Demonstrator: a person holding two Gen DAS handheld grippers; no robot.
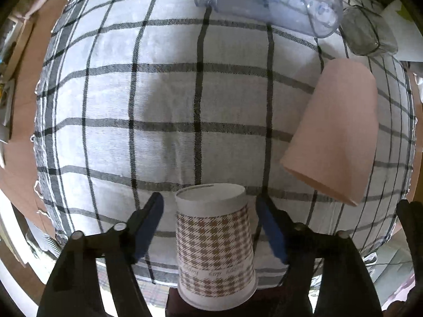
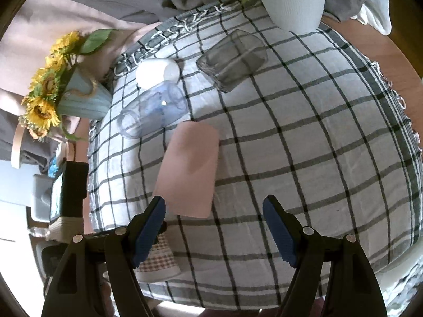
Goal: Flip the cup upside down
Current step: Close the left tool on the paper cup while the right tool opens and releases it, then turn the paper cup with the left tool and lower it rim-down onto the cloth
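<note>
**Already inverted: houndstooth cup between open fingers**

Seemingly the flip is done or nearly so. The brown-and-white houndstooth paper cup (image 1: 215, 248) stands base-up at the near edge of the black-and-white checked cloth (image 1: 158, 105), between the parted fingers of the left gripper (image 1: 210, 227), which appear not to touch it. Beyond the cup and to its right, a pale pink tumbler (image 1: 333, 134) stands inverted. The right gripper (image 2: 214, 227) hangs open and empty. Next: back the left gripper away without nudging the cup.
</note>
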